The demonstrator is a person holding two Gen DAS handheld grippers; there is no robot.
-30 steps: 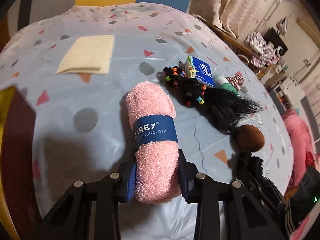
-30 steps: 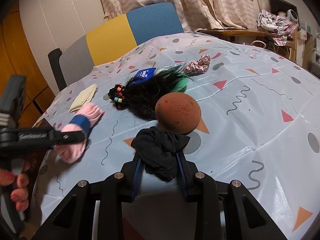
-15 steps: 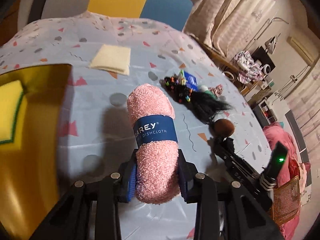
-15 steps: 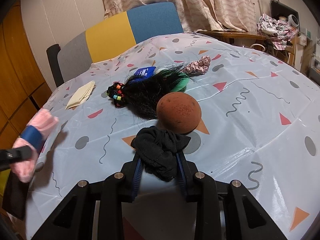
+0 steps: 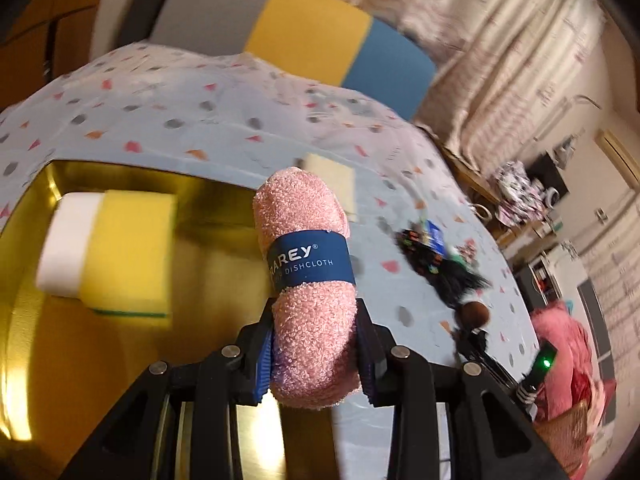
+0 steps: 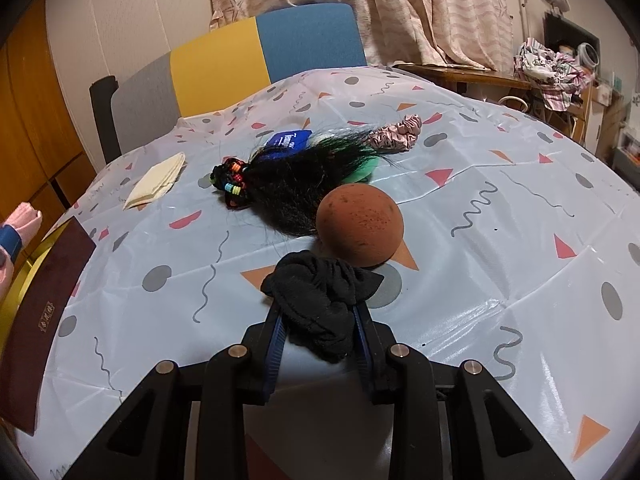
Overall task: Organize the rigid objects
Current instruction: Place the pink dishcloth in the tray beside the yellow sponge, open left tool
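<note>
My left gripper (image 5: pixel 316 344) is shut on a rolled pink dishcloth (image 5: pixel 308 280) with a blue paper band and holds it above the right edge of a gold box (image 5: pixel 100 360). A yellow sponge (image 5: pixel 128 252) and a white block (image 5: pixel 66 244) lie inside the box. My right gripper (image 6: pixel 320 332) is shut on a black scrunchie (image 6: pixel 320 296) just above the table, right in front of a brown ball (image 6: pixel 359 229). The pink dishcloth shows at the left edge of the right wrist view (image 6: pixel 16 224).
A black hair piece with coloured beads (image 6: pixel 280 188), a blue packet (image 6: pixel 290 139), a green object (image 6: pixel 366 168), a pink scrunchie (image 6: pixel 396 132) and a cream cloth (image 6: pixel 156 186) lie on the patterned tablecloth (image 6: pixel 480 280). A dark red box lid (image 6: pixel 44 320) sits at the left. A chair (image 6: pixel 260 52) stands behind.
My left gripper has lifted the pink dishcloth and carried it left, from the tablecloth to over the gold box. My right gripper has stayed put with the black scrunchie.
</note>
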